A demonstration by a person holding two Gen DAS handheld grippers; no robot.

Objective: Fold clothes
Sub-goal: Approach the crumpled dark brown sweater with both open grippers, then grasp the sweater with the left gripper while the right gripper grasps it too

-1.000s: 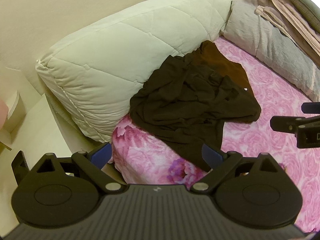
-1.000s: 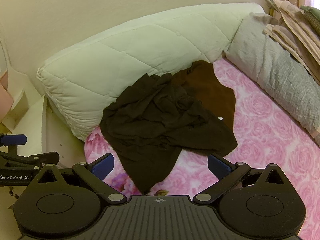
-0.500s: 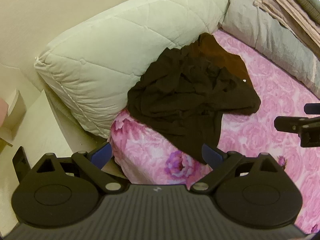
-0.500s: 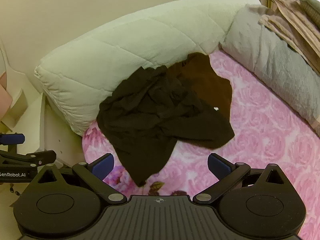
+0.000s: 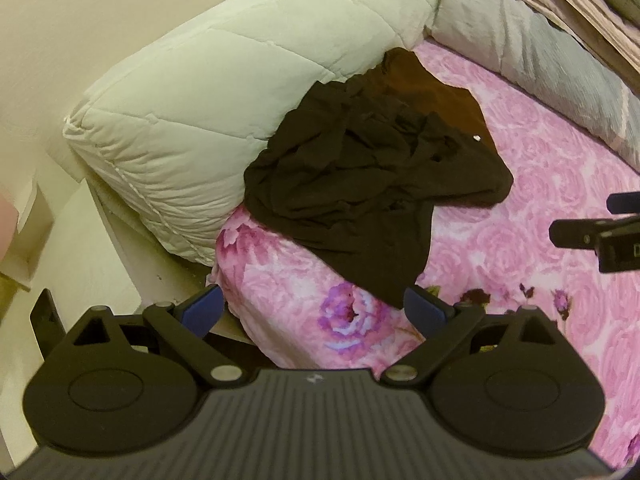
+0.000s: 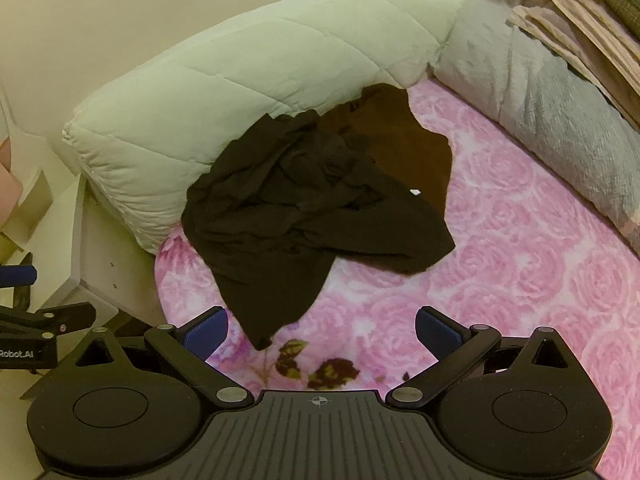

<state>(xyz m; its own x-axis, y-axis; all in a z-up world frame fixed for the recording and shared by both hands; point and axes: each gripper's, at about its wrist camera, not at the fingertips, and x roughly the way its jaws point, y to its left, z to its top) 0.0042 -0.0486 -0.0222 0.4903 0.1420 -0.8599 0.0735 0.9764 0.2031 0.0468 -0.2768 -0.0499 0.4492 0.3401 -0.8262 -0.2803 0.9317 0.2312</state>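
A crumpled dark brown-black garment (image 5: 368,184) (image 6: 304,216) lies in a heap on the pink rose-patterned bed (image 5: 540,184) (image 6: 520,260), one end hanging over the bed's near corner. A flatter brown piece (image 6: 408,144) shows under its far side. My left gripper (image 5: 312,310) is open and holds nothing, hovering just before the bed corner below the garment's hanging tip. My right gripper (image 6: 322,330) is also open and holds nothing, above the bed's near edge, short of the garment. Each gripper shows at the edge of the other's view.
A pale green quilted duvet (image 5: 224,92) (image 6: 248,76) is bunched along the wall behind the garment. A grey pillow (image 6: 552,112) and stacked beige fabrics (image 6: 572,12) line the bed's right side. A cream bedside unit (image 5: 72,248) stands left of the bed.
Both grippers have tilted down and moved a little closer to the bed, so the garment sits higher in both views. The jaws stayed open. The garment has not moved.
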